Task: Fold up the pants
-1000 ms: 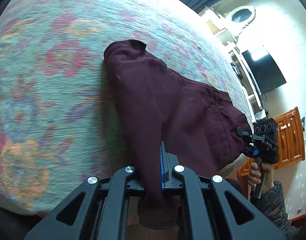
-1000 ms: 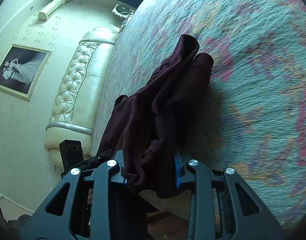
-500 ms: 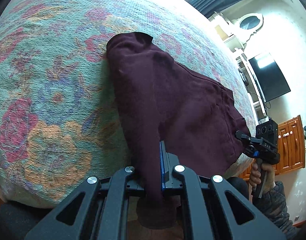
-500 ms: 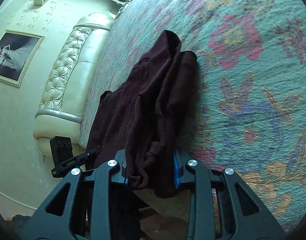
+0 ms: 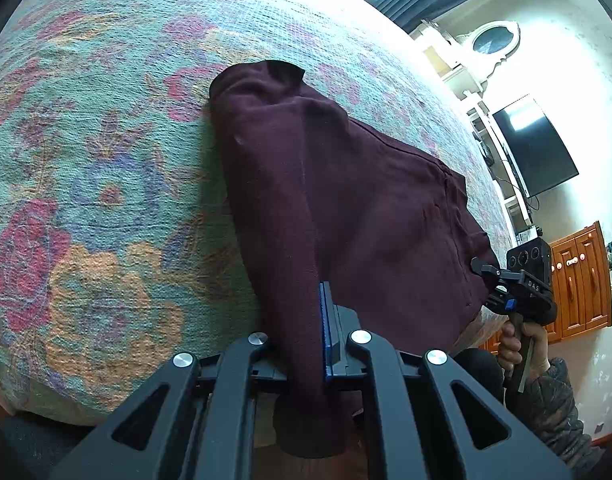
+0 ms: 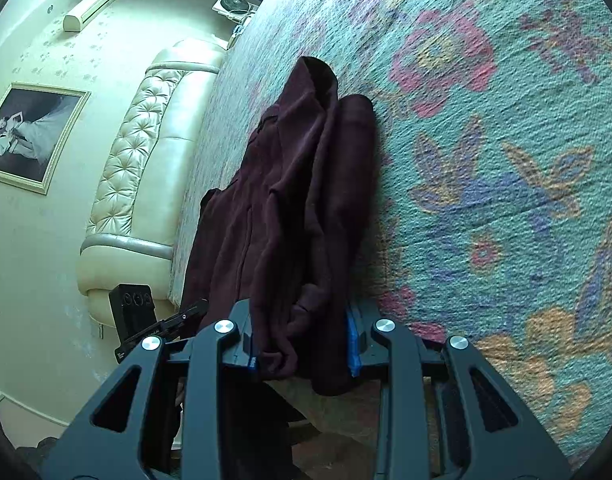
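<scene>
You hold the pants with both grippers.
The maroon pants (image 5: 346,200) lie mid-frame on the floral bedspread (image 5: 85,200); your left gripper (image 5: 301,356) and right gripper (image 6: 301,344) each clamp one near edge.

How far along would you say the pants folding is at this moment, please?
Done: the maroon pants already lie doubled over on the floral bedspread. In hand: the left gripper and the right gripper each clamp a bunched end at the bed's near edge. Left: the cloth looks rumpled and uneven, so smoothing, at least one more fold and releasing probably remain.
</scene>
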### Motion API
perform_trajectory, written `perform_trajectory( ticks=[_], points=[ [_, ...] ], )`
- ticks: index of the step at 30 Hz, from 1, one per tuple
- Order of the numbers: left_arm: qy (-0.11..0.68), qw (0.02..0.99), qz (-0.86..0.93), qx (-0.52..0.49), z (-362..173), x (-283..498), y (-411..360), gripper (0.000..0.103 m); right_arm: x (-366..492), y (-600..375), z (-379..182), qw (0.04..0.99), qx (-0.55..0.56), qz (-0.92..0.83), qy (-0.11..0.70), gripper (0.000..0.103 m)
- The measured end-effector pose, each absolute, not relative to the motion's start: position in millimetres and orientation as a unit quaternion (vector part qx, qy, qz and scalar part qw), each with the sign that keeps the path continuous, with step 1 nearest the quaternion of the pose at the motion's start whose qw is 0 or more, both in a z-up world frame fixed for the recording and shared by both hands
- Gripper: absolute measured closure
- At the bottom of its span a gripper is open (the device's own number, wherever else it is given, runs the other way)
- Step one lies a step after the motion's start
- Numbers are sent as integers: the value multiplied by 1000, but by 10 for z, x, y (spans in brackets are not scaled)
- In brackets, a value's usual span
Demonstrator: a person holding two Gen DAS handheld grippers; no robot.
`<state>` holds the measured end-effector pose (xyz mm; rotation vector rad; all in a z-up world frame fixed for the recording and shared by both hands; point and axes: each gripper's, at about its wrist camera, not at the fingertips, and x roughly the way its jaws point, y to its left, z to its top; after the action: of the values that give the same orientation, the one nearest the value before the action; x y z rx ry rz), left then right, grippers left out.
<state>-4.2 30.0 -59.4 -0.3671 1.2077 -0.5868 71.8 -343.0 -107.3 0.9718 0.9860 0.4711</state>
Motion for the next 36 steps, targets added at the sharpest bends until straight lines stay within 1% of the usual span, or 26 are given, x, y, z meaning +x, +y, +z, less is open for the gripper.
perform_trajectory(
  ticks=[3, 5, 6, 7, 8, 10, 13, 14, 16, 23, 28, 31, 32, 33, 34, 35, 36],
  points=[
    [559, 764, -274, -168, -623, -27, 293, 87, 715, -3431, -1077, 742, 450, 215, 448, 71],
    [559, 760, -279, -177, -650, -24, 331, 72, 699, -3446, -1077, 743, 450, 212, 448, 67],
    [558, 758, -284, -184, -663, -28, 366, 67, 684, -3453, -1062, 744, 449, 212, 447, 63],
    [553, 757, -290, -193, -655, -37, 421, 54, 662, -3473, -1052, 746, 446, 211, 447, 59],
    [546, 759, -292, -200, -628, -47, 482, 39, 640, -3503, -1040, 747, 445, 209, 448, 58],
    [528, 773, -291, -201, -546, -59, 596, 28, 599, -3600, -989, 753, 445, 201, 442, 50],
    [504, 789, -290, -197, -434, 21, 737, 23, 586, -3829, -916, 768, 449, 177, 422, 42],
    [503, 789, -291, -202, -428, 69, 767, 22, 609, -3892, -912, 770, 452, 172, 416, 41],
    [508, 776, -303, -218, -464, 210, 770, 22, 701, -3982, -927, 772, 461, 159, 409, 38],
    [529, 758, -308, -226, -707, 746, 507, 22, 1268, -3864, -1014, 773, 456, 170, 406, 38],
    [531, 748, -319, -239, -782, 940, 389, 19, 1556, -3746, -1049, 774, 444, 184, 412, 36],
    [532, 743, -321, -248, -807, 1007, 369, 19, 1624, -3676, -1038, 770, 441, 204, 414, 35],
    [532, 745, -319, -246, -802, 1028, 368, 24, 1637, -3648, -1026, 770, 437, 207, 416, 36],
    [533, 750, -310, -240, -803, 1030, 379, 30, 1646, -3624, -1031, 770, 430, 209, 422, 46],
    [536, 754, -299, -232, -814, 1037, 404, 46, 1667, -3605, -1039, 768, 428, 212, 426, 60],
    [539, 756, -291, -229, -833, 1044, 428, 60, 1662, -3596, -1065, 765, 429, 215, 429, 67],
    [541, 756, -287, -232, -847, 1052, 453, 66, 1660, -3566, -1073, 762, 432, 219, 430, 77]
  ],
)
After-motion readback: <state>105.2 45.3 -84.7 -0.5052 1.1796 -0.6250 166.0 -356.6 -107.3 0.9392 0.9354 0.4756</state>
